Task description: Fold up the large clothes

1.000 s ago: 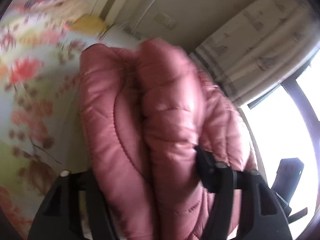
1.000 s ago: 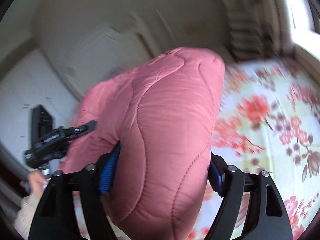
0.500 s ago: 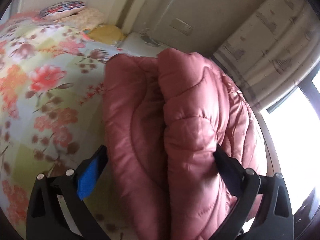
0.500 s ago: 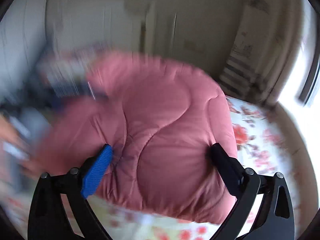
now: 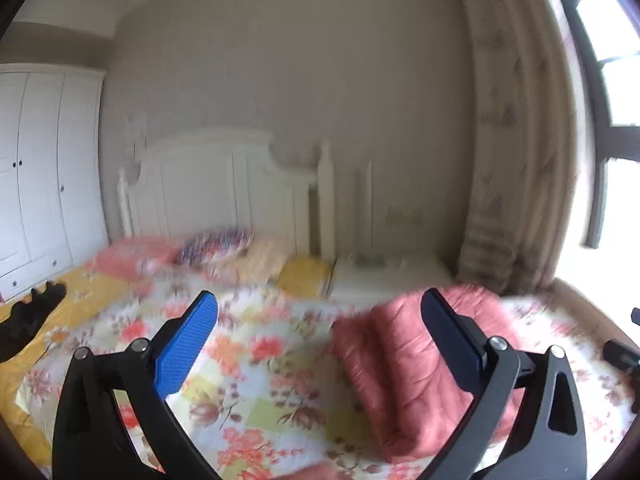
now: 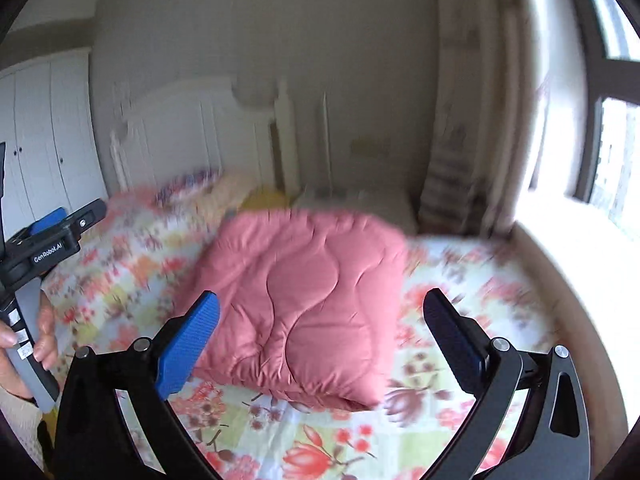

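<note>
The pink quilted jacket [image 6: 308, 304] lay on the flowered bedspread [image 6: 460, 380] as a thick, squarish bundle, its layers stacked on one another, toward the window side of the bed. From the left camera the same bundle [image 5: 404, 364] showed its folded edges in a neat stack. Your right gripper [image 6: 320, 336] hung above and just in front of it with its fingers spread wide and nothing between them. Your left gripper [image 5: 320, 336] was equally wide open and empty, off to the jacket's left over bare bedspread. By the look of it the folding of this piece was finished and it had been set down; I saw no sleeve or hem sticking out. A dark garment [image 5: 28, 320] lay near the wardrobe [image 5: 44, 168] side of the bed, possibly next to fold.
</note>
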A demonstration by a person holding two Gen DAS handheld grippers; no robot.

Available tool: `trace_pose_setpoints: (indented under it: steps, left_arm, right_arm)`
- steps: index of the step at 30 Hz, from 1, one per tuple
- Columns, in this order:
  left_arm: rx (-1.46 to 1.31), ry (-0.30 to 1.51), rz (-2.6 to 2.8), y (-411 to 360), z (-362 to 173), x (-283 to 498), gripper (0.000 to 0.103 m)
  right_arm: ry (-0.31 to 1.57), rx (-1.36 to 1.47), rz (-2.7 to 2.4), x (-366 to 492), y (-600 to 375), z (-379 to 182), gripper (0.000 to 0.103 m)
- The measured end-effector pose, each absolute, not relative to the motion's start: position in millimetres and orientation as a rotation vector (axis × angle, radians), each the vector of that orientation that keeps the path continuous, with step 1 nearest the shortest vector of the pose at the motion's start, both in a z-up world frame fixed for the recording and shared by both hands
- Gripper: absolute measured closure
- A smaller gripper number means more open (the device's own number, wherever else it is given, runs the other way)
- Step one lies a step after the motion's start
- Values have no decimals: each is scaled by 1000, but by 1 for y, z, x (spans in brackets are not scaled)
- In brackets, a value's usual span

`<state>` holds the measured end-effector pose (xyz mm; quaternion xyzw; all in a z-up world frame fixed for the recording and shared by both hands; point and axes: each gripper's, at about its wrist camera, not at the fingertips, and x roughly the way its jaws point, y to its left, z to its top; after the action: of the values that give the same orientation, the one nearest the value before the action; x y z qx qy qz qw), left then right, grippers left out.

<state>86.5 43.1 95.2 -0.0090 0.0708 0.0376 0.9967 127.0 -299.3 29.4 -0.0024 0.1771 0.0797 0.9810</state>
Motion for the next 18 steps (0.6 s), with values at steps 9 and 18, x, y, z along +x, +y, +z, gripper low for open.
trace_pose_setpoints:
  steps: [9, 18]
  left_arm:
    - [-53, 194, 20, 18, 28, 15, 2]
    - [75, 320, 25, -17, -45, 3, 2]
  right_arm:
    - [307, -132, -1, 41, -283, -28, 5]
    - [382, -13, -44, 39, -274, -102, 5]
